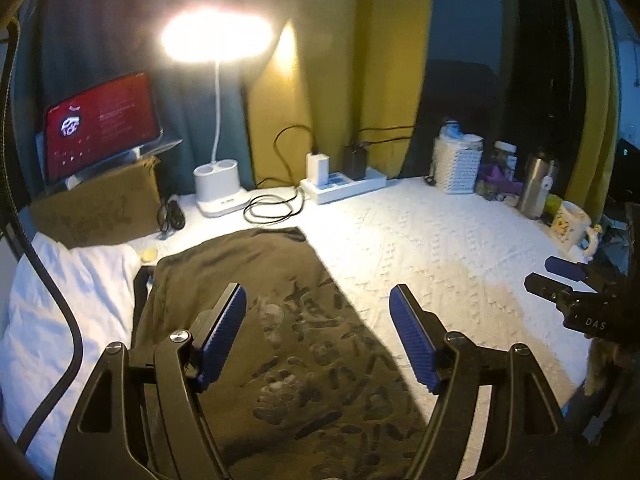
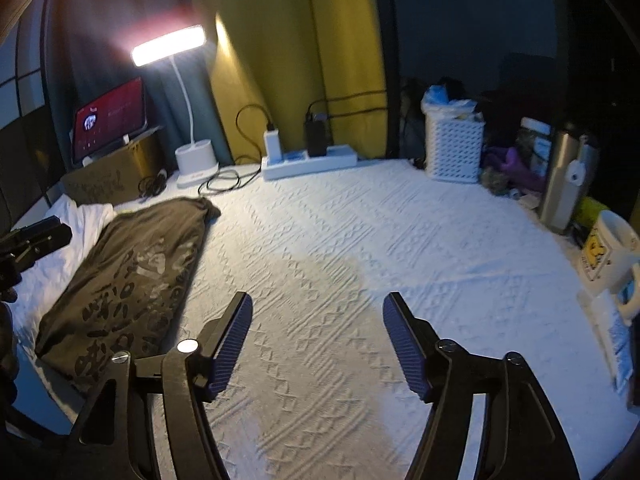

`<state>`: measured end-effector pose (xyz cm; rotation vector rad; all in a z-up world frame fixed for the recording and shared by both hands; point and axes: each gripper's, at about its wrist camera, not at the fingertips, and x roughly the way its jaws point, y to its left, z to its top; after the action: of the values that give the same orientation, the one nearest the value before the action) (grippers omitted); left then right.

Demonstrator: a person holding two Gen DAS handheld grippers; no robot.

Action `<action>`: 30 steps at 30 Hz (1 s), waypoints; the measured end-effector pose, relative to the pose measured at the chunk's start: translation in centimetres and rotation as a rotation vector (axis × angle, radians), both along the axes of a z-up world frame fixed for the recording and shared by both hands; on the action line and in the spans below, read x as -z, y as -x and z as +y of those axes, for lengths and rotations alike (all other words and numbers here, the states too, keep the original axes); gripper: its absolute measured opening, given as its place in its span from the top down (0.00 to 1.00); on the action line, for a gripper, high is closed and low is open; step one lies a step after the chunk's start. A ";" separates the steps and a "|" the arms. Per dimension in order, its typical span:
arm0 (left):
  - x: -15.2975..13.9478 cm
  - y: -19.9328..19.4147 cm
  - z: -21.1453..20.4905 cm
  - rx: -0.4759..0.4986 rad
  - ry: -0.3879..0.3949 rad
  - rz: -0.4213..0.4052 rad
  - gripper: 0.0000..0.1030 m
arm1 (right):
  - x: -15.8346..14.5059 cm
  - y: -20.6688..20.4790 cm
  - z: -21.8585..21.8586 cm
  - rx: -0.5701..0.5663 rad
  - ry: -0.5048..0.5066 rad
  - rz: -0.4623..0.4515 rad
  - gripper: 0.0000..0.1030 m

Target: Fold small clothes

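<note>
folded shirt (image 2: 132, 276) lies on the table (image 2: 340, 260) at its left side, w/ a white cloth (image 1: 60, 304) beside it at the left edge. behind them, far left corner: cardboard box (image 1: 100, 204) w/ a tablet (image 1: 100, 126) on top. along the far edge, left to right: lamp (image 2: 192, 160), power strip (image 2: 310, 162) w/ chargers plugged in, basket (image 2: 454, 148). right edge: flask (image 2: 564, 184), then mug (image 2: 612, 252) nearer. left tool (image 1: 318, 336) over the shirt's right edge; right tool (image 2: 318, 340) over bare table.

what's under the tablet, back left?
The tablet leans on a stand on top of a brown cardboard box. The box's contents, and whatever lies beneath it, cannot be seen.
</note>
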<state>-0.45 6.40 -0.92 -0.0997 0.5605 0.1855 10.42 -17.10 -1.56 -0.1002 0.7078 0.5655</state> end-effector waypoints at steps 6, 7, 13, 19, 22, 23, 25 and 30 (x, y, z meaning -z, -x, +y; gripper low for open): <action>-1.9 0.8 -2.0 0.030 -0.033 -0.042 0.28 | -2.6 1.5 -2.4 0.031 -0.023 -0.059 0.23; -2.2 1.0 -2.4 0.037 -0.045 -0.056 0.28 | -3.2 1.7 -2.9 0.041 -0.027 -0.072 0.23; -4.2 1.9 -4.1 0.058 -0.060 -0.101 0.27 | -5.8 3.4 -5.0 0.074 -0.046 -0.128 0.22; -6.1 3.5 -5.1 0.044 -0.100 -0.182 0.08 | -8.0 4.8 -6.1 0.081 -0.056 -0.175 0.12; -7.0 4.1 -5.4 0.034 -0.122 -0.210 0.08 | -9.0 5.4 -6.5 0.085 -0.063 -0.201 0.11; -7.2 4.2 -5.4 0.033 -0.125 -0.213 0.08 | -9.4 5.6 -6.6 0.086 -0.068 -0.208 0.11; -7.8 4.5 -5.6 0.037 -0.131 -0.224 0.08 | -10.1 6.1 -6.8 0.085 -0.077 -0.225 0.10; -8.9 6.0 -6.0 0.020 -0.165 -0.285 0.02 | -11.8 7.2 -6.9 0.085 -0.088 -0.264 0.10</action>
<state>-6.42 0.37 7.98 0.0398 0.2607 0.1932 3.23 -23.95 10.24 -0.0608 0.4276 0.4900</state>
